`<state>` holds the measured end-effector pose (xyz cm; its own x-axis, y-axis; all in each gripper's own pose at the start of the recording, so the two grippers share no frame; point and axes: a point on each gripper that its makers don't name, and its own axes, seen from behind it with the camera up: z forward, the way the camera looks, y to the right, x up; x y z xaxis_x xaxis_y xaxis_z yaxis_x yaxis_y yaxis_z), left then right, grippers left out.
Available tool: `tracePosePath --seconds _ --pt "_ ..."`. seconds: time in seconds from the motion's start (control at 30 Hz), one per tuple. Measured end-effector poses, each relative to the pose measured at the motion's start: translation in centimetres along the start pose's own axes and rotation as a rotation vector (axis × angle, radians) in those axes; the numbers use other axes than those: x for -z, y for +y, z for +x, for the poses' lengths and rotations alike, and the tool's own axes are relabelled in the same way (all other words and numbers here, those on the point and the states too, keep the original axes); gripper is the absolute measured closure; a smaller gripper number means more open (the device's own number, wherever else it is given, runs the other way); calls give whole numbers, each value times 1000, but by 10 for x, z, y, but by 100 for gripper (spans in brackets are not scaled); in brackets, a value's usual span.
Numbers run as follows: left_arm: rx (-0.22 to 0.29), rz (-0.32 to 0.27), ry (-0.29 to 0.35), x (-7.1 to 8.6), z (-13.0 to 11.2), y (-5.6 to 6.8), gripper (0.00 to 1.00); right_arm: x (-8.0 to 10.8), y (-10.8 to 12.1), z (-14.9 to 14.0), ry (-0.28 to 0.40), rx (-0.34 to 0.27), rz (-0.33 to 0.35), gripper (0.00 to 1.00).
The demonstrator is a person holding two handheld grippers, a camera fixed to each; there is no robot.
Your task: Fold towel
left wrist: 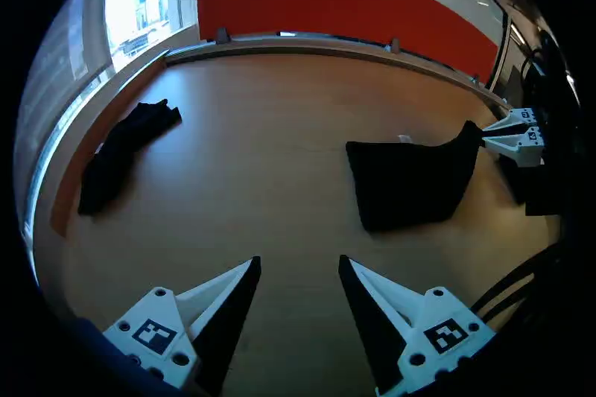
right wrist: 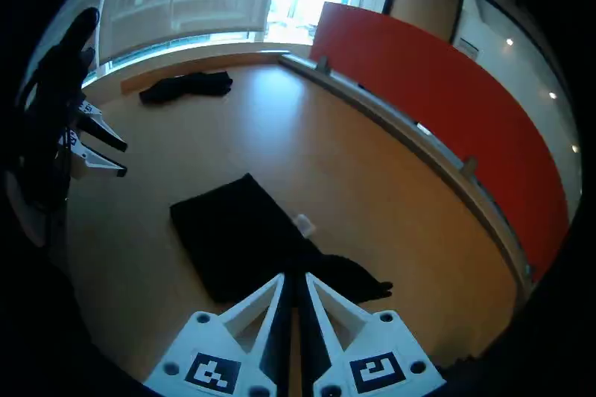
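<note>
The left tool point(left wrist: 298, 259) is closest in the left gripper view, at 6 o'clock. Its two fingers are spread wide, with bare worktop point(left wrist: 261, 173) between them. The black towel point(left wrist: 410, 181) lies on the worktop at 3 o'clock. One corner is pulled up where the right tool point(left wrist: 486, 136) pinches it. In the right gripper view that tool's fingers are pressed together on the towel's edge at 6 o'clock, near a small white tag point(right wrist: 303, 226). Another dark cloth point(left wrist: 119, 151) lies well apart at 9 o'clock. A red panel point(left wrist: 335, 2) stands at 12 o'clock.
</note>
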<state>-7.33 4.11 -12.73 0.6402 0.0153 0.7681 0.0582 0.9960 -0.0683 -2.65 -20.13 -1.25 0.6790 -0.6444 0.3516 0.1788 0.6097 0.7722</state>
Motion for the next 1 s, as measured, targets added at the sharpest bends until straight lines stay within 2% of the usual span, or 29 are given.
tracePosePath --seconds 0.23,0.47,0.67,0.8,1.0 --pt "7 3 9 4 1 -4 23 -19 -28 26 11 60 60 96" --pt "19 6 15 8 -3 -6 23 -50 -76 44 5 120 151 96" --pt "40 12 18 10 -6 -9 23 -81 -120 34 -41 151 237 96" --pt "51 12 20 11 -7 -10 23 -91 -131 22 -76 164 257 96" --pt "61 14 17 11 -9 -13 23 -89 -131 18 -84 155 269 95"
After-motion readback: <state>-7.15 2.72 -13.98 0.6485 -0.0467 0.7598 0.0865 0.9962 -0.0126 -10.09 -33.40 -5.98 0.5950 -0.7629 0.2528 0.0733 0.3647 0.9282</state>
